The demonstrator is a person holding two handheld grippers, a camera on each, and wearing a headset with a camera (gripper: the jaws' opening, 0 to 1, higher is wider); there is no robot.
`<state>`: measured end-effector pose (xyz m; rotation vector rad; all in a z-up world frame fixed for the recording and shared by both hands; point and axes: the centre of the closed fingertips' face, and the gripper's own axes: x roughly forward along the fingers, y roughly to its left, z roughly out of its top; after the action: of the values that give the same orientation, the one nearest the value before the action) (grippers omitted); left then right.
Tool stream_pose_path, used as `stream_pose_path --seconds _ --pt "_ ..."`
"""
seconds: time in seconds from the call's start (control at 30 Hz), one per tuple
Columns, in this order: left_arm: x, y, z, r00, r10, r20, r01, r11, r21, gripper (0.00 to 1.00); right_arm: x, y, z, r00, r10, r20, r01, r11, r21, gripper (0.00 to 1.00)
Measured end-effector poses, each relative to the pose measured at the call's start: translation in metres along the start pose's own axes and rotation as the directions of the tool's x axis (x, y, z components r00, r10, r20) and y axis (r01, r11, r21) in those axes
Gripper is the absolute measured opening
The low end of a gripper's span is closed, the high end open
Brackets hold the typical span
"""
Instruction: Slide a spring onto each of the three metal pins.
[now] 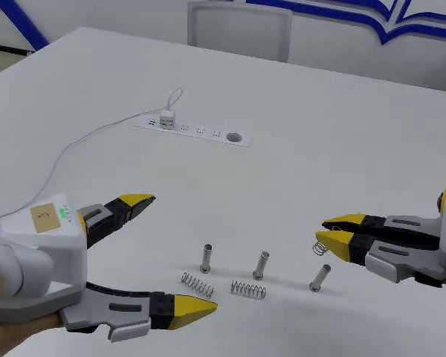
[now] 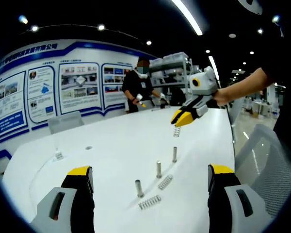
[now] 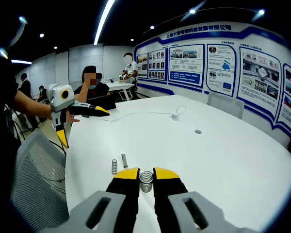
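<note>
Three short metal pins (image 1: 206, 258), (image 1: 261, 265), (image 1: 320, 277) stand in a row on the white table (image 1: 305, 149), all bare. Two springs (image 1: 197, 283), (image 1: 248, 289) lie flat just in front of them. My right gripper (image 1: 323, 232) hovers right of the row, shut on a third spring (image 1: 320, 248), which hangs at its tips above and behind the rightmost pin. That held spring (image 3: 146, 180) sits between the yellow fingertips of the right gripper (image 3: 146, 174). My left gripper (image 1: 167, 253) is wide open to the left of the pins, holding nothing. The pins (image 2: 158, 169) and springs (image 2: 150, 202) lie ahead between its jaws.
A white power strip (image 1: 201, 130) with a plug (image 1: 167, 119) and a thin cable (image 1: 74, 145) lies further back on the table. A grey chair (image 1: 238, 26) stands at the far edge. People (image 3: 89, 85) are in the background beyond the table.
</note>
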<state>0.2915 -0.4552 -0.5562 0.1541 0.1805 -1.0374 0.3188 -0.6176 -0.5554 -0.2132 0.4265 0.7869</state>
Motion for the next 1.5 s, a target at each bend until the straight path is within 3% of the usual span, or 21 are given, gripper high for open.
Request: stream_pose_path --seconds 0.3,0.47,1.0,1.4,1.5 --pt "-0.009 0.005 -0.014 0.9987 0.027 -0.044 -0.028 0.999 -0.022 1.00 0.005 -0.024 -0.027 0.9956 -0.077 -0.052 0.080 0.996 0.048 0.11" --pt "-0.007 0.008 -0.009 0.9986 0.048 -0.022 -0.049 0.998 -0.042 1.00 0.009 -0.030 -0.045 0.9911 -0.101 -0.087 0.107 0.991 0.075 0.11" --pt "0.001 0.001 -0.015 0.9987 0.034 -0.039 -0.036 0.997 -0.063 1.00 0.020 -0.032 -0.064 0.9856 -0.093 -0.141 0.104 0.992 0.076 0.11" --pt "-0.005 0.007 -0.018 0.9973 0.058 -0.046 -0.061 0.995 -0.083 1.00 0.028 -0.030 -0.081 0.9791 -0.079 -0.188 0.090 0.995 0.051 0.11" --pt "-0.004 0.009 -0.015 0.9975 0.064 -0.032 -0.067 0.992 -0.104 1.00 0.030 -0.031 -0.084 0.9788 -0.086 -0.186 0.100 0.993 0.066 0.11"
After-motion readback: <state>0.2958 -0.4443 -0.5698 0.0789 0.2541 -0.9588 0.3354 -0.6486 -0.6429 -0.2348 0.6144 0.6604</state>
